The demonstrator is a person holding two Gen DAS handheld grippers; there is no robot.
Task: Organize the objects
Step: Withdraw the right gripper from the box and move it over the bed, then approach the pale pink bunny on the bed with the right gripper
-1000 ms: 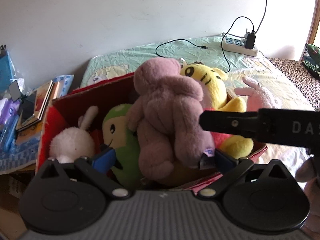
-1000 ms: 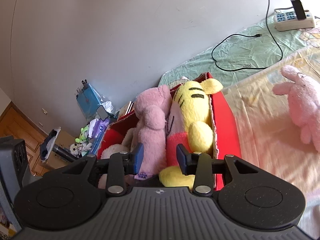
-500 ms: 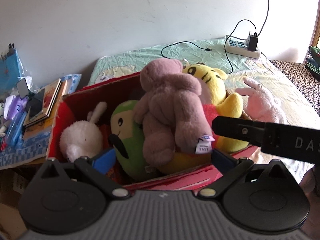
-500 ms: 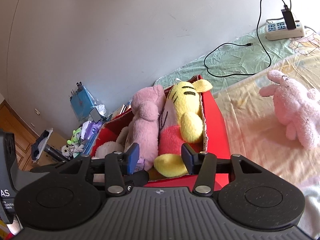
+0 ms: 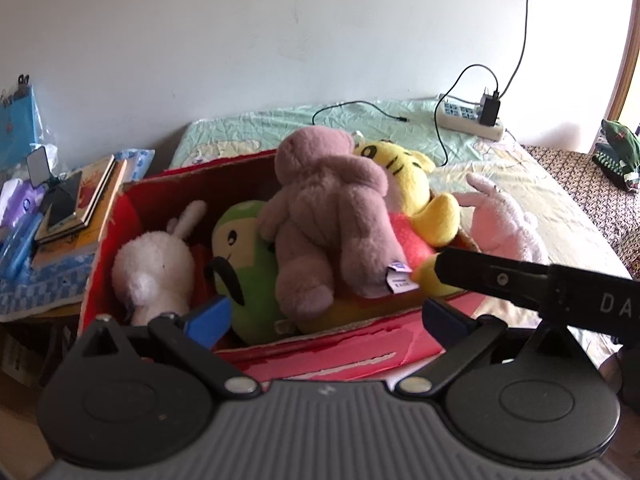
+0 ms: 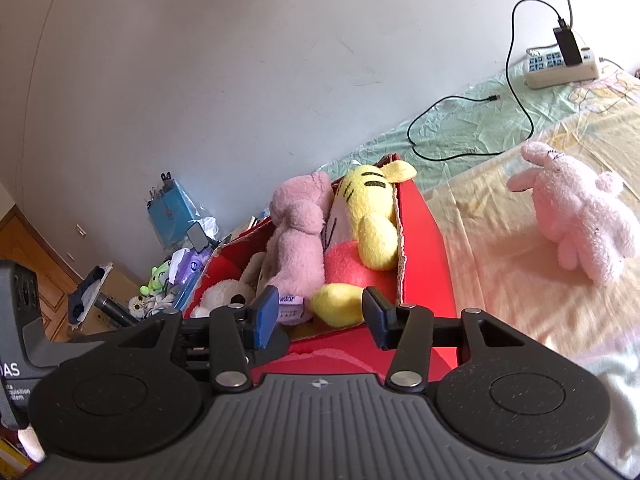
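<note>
Red cardboard box (image 5: 256, 344) sits on the bed (image 6: 500, 216) at its wall-side corner, packed with plush: white rabbit (image 5: 154, 268), green toy (image 5: 244, 264), mauve bear (image 5: 332, 224), yellow tiger (image 5: 412, 184).

One pink plush rabbit (image 6: 580, 216) lies loose on the sheet, well apart from the box toward the bed's middle; likely next in.

Left tongs (image 5: 324, 316): blue pads spread wide, empty. Right tongs (image 6: 318, 312): pads apart, empty.

Rabbit looks light, soft, squashy, unbreakable. Fur gives under pressure, so pinch deep across the torso; limbs or ears would flop and let it dangle.
</note>
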